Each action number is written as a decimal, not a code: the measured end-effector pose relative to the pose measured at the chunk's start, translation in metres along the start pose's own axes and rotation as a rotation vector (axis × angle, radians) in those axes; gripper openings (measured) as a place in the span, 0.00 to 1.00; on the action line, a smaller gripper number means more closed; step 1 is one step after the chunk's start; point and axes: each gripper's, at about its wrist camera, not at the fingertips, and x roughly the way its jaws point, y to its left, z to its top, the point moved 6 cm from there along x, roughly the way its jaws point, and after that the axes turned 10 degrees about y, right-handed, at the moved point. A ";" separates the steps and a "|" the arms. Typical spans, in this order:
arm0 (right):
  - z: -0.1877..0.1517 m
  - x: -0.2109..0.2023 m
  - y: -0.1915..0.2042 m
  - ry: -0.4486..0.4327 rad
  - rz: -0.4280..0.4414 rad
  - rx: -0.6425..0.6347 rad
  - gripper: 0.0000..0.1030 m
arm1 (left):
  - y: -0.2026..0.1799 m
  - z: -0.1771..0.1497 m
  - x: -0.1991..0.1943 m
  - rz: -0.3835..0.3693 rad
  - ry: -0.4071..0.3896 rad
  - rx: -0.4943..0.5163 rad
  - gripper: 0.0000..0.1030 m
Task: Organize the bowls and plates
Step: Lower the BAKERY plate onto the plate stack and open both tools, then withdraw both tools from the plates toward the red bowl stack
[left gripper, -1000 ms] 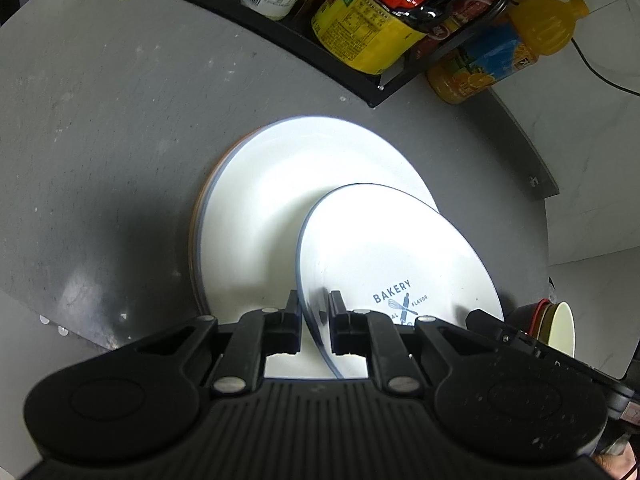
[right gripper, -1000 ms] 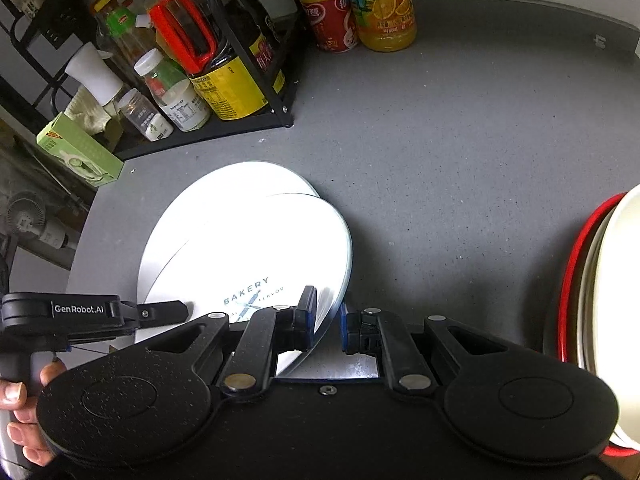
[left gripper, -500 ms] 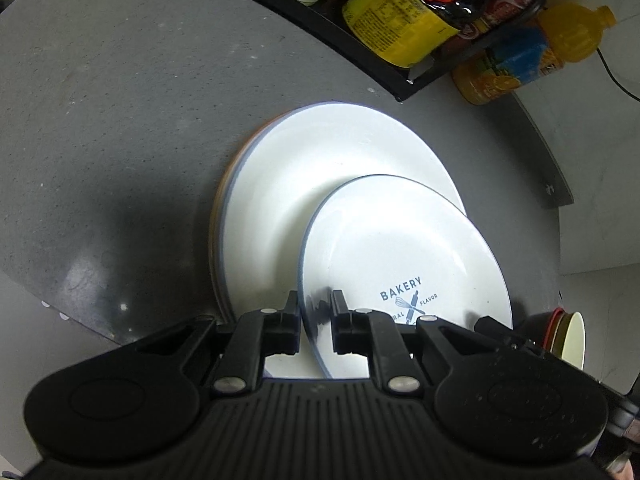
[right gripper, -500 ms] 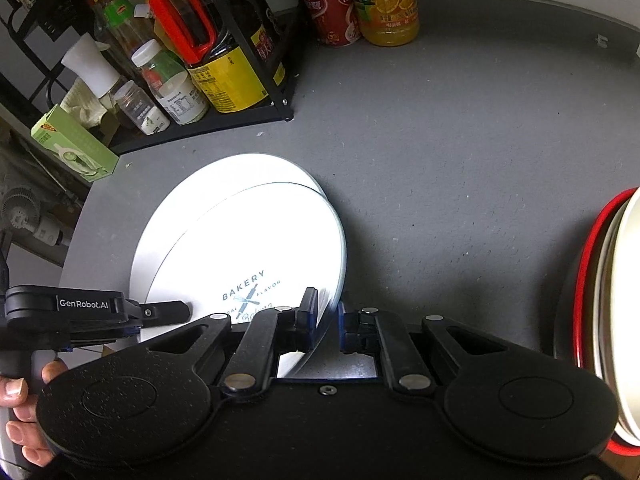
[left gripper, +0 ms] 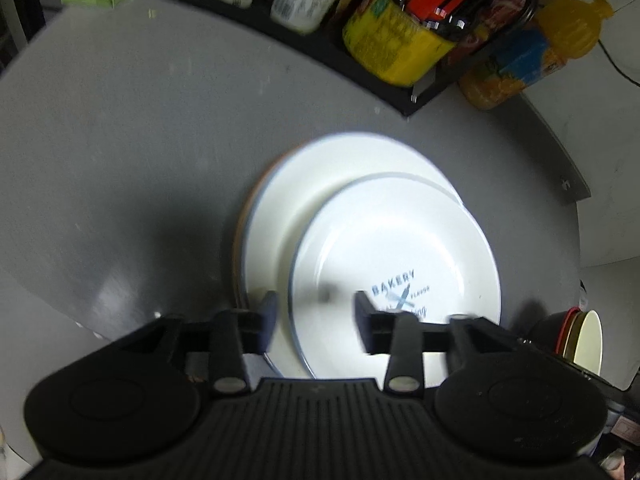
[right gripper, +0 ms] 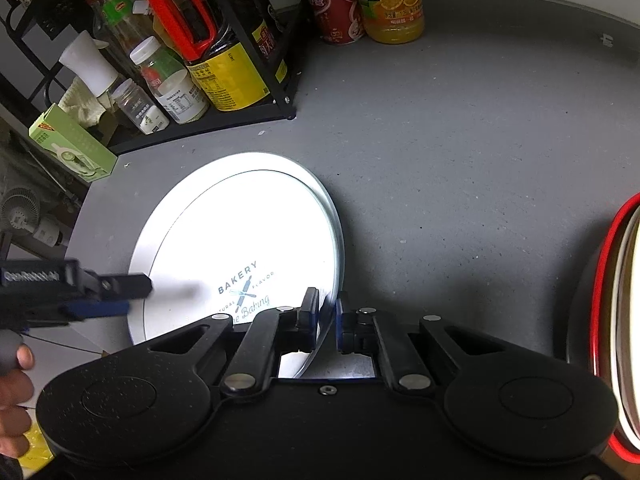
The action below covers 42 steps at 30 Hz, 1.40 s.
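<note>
A small white plate [left gripper: 396,240] printed BAKERY lies on a larger white plate [left gripper: 320,184] on the grey counter. My left gripper [left gripper: 316,308] is opening: its pads stand apart on either side of the small plate's near rim without pressing it. From the right wrist view the same small plate [right gripper: 248,232] rests over the larger plate [right gripper: 236,159], and my right gripper [right gripper: 328,312] is shut on its right rim. The left gripper [right gripper: 132,296] shows at the plate's left side.
A black rack [right gripper: 224,120] of bottles and jars stands behind the plates, with an orange juice bottle [right gripper: 394,0] and a red can [right gripper: 336,12] beside it. Stacked bowls [right gripper: 624,320] with a red rim sit at the right. A green box [right gripper: 72,144] lies near the counter's left edge.
My left gripper's jaws have spread apart and let go of the small plate's rim. The small plate has settled lower over the large one. My right gripper stays clamped on it.
</note>
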 end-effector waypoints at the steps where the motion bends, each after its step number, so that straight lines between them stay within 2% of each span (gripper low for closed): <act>1: 0.000 0.000 0.000 0.002 0.000 0.002 0.09 | 0.000 0.002 -0.005 0.005 -0.017 0.003 0.52; 3: 0.000 0.001 0.000 0.003 -0.001 0.003 0.09 | 0.001 0.004 -0.010 0.024 -0.030 -0.001 0.63; 6: 0.000 0.001 0.000 0.003 -0.001 0.001 0.09 | 0.007 0.006 -0.010 0.061 -0.038 -0.017 0.66; 14: -0.001 0.002 -0.002 0.003 0.013 0.000 0.12 | 0.014 0.001 0.009 0.051 -0.007 -0.048 0.66; 18: -0.001 0.003 -0.005 0.007 0.007 0.007 0.21 | 0.020 0.001 0.015 0.087 -0.022 -0.070 0.65; 22: -0.002 0.004 -0.010 0.009 0.013 0.033 0.29 | 0.030 0.001 0.019 0.097 -0.028 -0.102 0.59; 32: -0.004 0.007 -0.003 0.012 0.028 0.018 0.29 | 0.046 0.000 0.010 0.077 -0.070 -0.144 0.49; 39: -0.003 0.001 0.000 0.004 0.002 0.021 0.30 | 0.039 0.003 0.007 0.102 -0.068 -0.113 0.50; 41: -0.002 -0.003 0.003 -0.004 0.015 0.016 0.31 | 0.036 0.002 0.002 0.086 -0.070 -0.099 0.52; 42: -0.002 -0.006 0.005 -0.008 0.025 0.016 0.35 | 0.033 0.002 0.000 0.079 -0.070 -0.094 0.53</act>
